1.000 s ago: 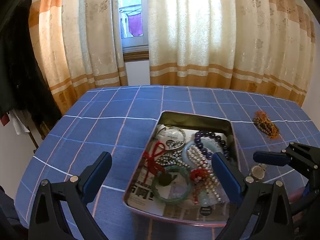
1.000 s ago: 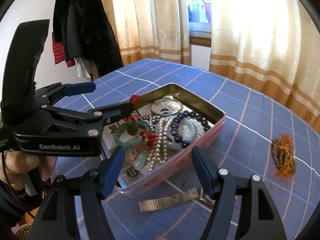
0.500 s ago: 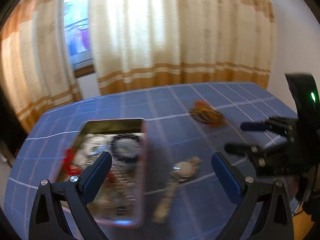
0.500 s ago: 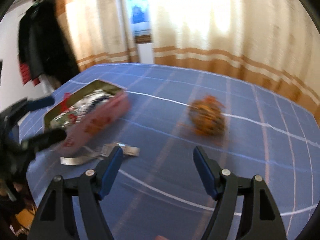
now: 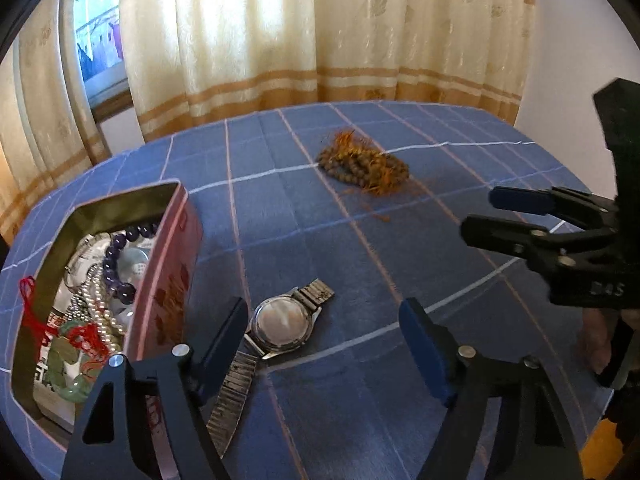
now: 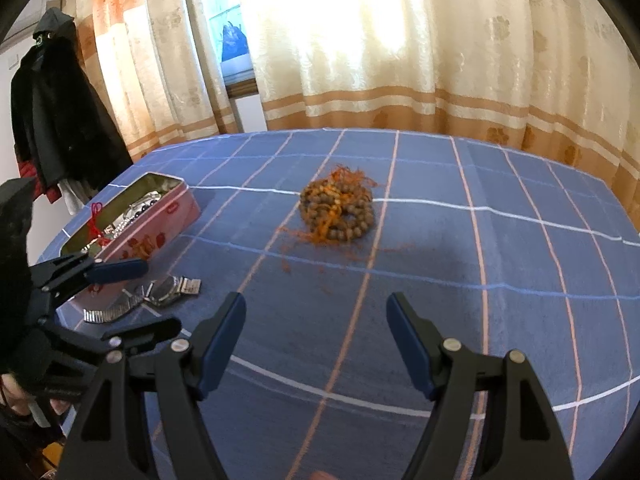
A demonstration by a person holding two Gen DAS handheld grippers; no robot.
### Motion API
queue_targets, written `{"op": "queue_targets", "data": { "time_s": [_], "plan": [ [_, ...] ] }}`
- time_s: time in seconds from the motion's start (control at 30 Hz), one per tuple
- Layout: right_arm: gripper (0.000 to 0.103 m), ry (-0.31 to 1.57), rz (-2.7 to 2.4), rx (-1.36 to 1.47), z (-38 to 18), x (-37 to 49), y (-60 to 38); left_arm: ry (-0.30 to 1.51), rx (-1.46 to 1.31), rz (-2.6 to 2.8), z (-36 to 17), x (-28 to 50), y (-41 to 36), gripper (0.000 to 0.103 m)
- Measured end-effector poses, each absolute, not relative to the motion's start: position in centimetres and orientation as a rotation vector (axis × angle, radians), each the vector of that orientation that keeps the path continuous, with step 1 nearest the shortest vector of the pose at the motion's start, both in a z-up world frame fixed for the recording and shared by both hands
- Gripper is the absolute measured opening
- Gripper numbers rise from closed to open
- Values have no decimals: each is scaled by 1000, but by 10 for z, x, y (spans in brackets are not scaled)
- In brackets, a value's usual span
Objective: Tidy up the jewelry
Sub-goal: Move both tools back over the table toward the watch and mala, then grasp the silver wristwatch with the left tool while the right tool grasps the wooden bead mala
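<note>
While spread wide and empty, left gripper (image 5: 324,328) hovers over the blue checked tablecloth (image 5: 420,240), fingers apart with the wristwatch (image 5: 282,322) lying between them, closer to the left finger. Watch face up on the cloth, metal strap (image 5: 232,396) running back under that finger, just beside the pink wall of the jewelry tin (image 5: 168,280). Tin open and crowded: dark purple bead bracelet (image 5: 120,264), pearl strand (image 5: 100,316), green jade bangle (image 5: 70,376), red knotted cord (image 5: 32,312). Farther out on the cloth, well apart from tin and watch, a coiled brown bead mala with orange tassels (image 5: 364,164).

Right gripper (image 6: 316,344) likewise open, holding nothing, above bare cloth with the bead mala (image 6: 338,212) ahead, roughly centred between its fingers but well short of them. Seen from that side: tin (image 6: 160,224) at far left, wristwatch (image 6: 166,290) close to its near wall, left gripper (image 6: 132,300) above the watch. Right gripper (image 5: 492,212) also visible at the right edge of the left view, above the table edge. Cream and tan curtains (image 6: 400,60) behind the table, dark coat (image 6: 56,112) hanging at far left.
</note>
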State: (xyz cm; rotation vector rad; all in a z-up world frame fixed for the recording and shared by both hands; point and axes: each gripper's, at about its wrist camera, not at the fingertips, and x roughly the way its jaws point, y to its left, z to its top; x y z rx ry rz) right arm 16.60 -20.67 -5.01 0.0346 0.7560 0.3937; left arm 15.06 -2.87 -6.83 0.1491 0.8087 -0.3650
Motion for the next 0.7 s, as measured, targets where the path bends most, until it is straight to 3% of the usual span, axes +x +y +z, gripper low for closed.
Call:
{"op": "queue_targets", "data": {
  "time_s": [0.13, 0.2, 0.37, 0.7],
  "plan": [
    [76, 744, 406, 75, -49, 164, -215, 861, 132, -347, -77, 162, -27, 71],
    [76, 746, 408, 82, -50, 165, -215, 859, 161, -320, -78, 165, -27, 54],
    [76, 745, 407, 86, -50, 164, -218, 865, 155, -312, -79, 168, -26, 36],
    [76, 763, 380, 37, -39, 179, -219, 840, 185, -308, -71, 168, -35, 33]
  ]
}}
